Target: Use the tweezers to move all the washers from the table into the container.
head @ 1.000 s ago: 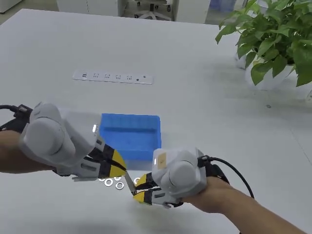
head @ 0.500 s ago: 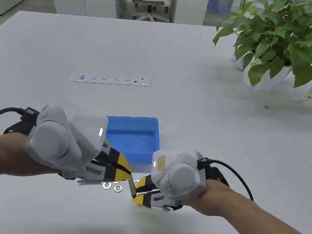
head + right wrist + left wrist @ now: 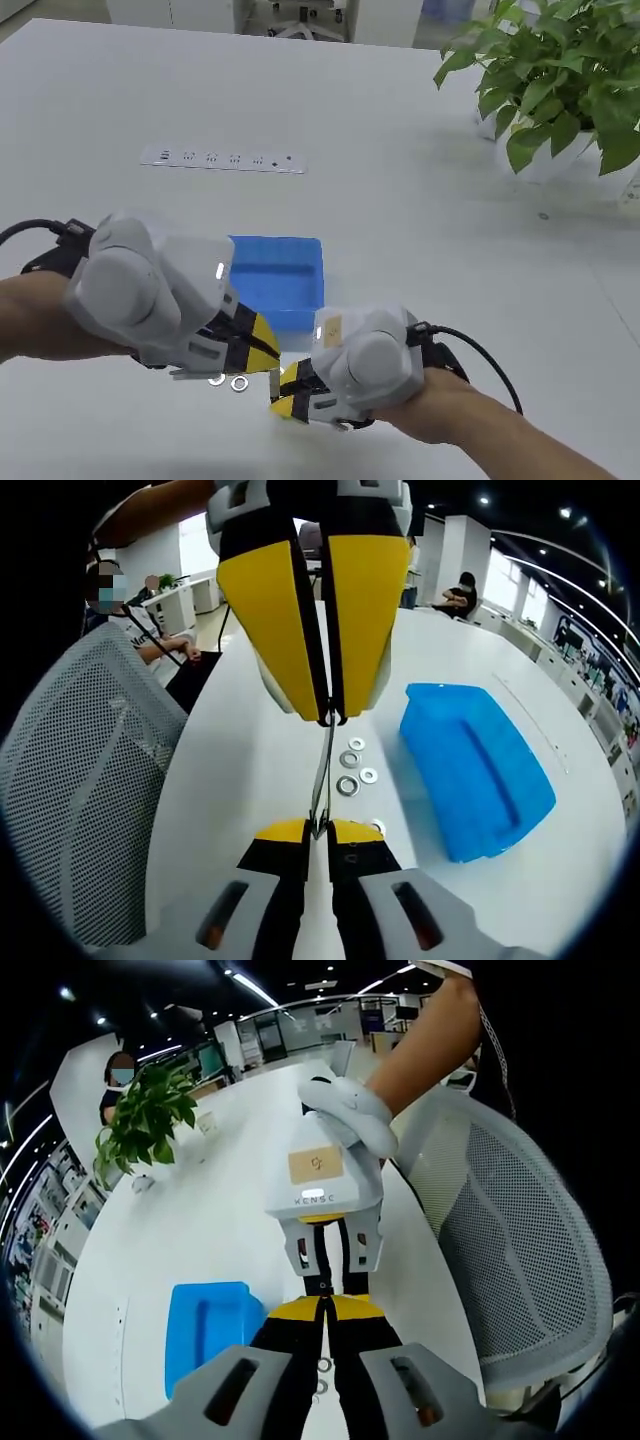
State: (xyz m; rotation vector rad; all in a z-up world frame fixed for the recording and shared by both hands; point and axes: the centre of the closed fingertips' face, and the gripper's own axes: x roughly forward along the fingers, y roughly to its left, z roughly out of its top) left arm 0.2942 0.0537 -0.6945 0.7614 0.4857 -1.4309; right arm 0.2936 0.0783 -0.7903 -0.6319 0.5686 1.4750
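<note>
Tip to tip above table [image 3: 400, 180]: left gripper [image 3: 328, 718] and right gripper [image 3: 318, 830]. Jaws of both pinched together on tweezers [image 3: 322, 768], one end held by each. Four washers [image 3: 353, 765] seen lying on table under tweezers, just beside blue container [image 3: 475, 770], none touched by tweezers.

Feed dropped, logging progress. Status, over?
Left gripper and right gripper both shut on tweezers, jaws facing. Washers on table beside blue container, which looks empty. Nothing between them.
</note>
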